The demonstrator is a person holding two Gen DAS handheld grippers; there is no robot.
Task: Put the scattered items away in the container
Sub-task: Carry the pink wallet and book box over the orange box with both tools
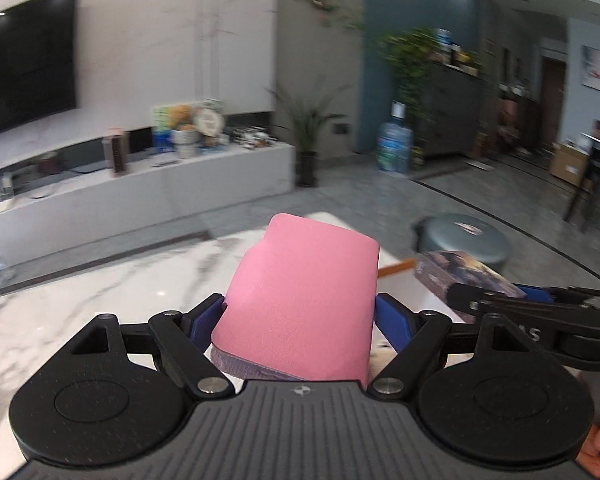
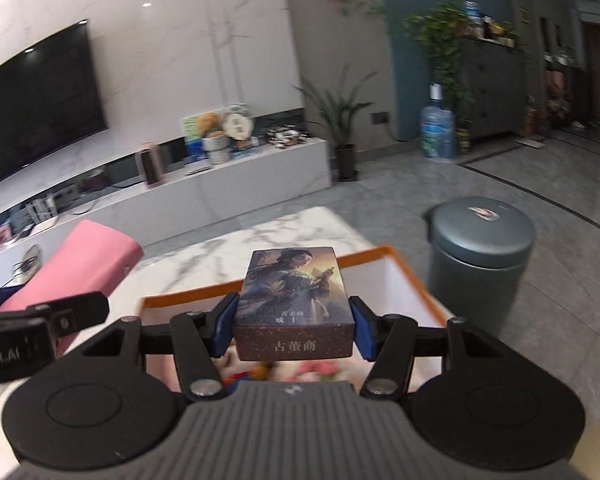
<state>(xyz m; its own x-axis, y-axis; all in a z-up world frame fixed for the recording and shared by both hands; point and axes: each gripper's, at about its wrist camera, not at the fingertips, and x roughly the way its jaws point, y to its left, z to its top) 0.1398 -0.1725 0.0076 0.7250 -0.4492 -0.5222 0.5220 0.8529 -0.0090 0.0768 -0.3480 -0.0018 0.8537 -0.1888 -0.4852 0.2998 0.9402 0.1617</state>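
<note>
Marble table point(image 2: 228, 248) lies bare beyond the orange-rimmed container point(image 2: 396, 280). Right gripper point(image 2: 295, 326) pinches a picture box point(image 2: 292, 304) above that container's near-left rim; left gripper point(image 1: 300, 320), further left, clamps a pink pouch point(image 1: 304, 296) over the tabletop.

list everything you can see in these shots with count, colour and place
pink case: one, pink, held between the left gripper's fingers above the table
card box: one, dark with a painted figure, held in the right gripper over the container
container: one, orange rim, white inside, on the table
table: one, white marble
stool: one, grey-green, round, on the floor right of the table
tv: one, black, on the wall
water bottle: one, blue, on the floor by the far wall
left gripper: black, blue pads
right gripper: black, blue pads
</note>
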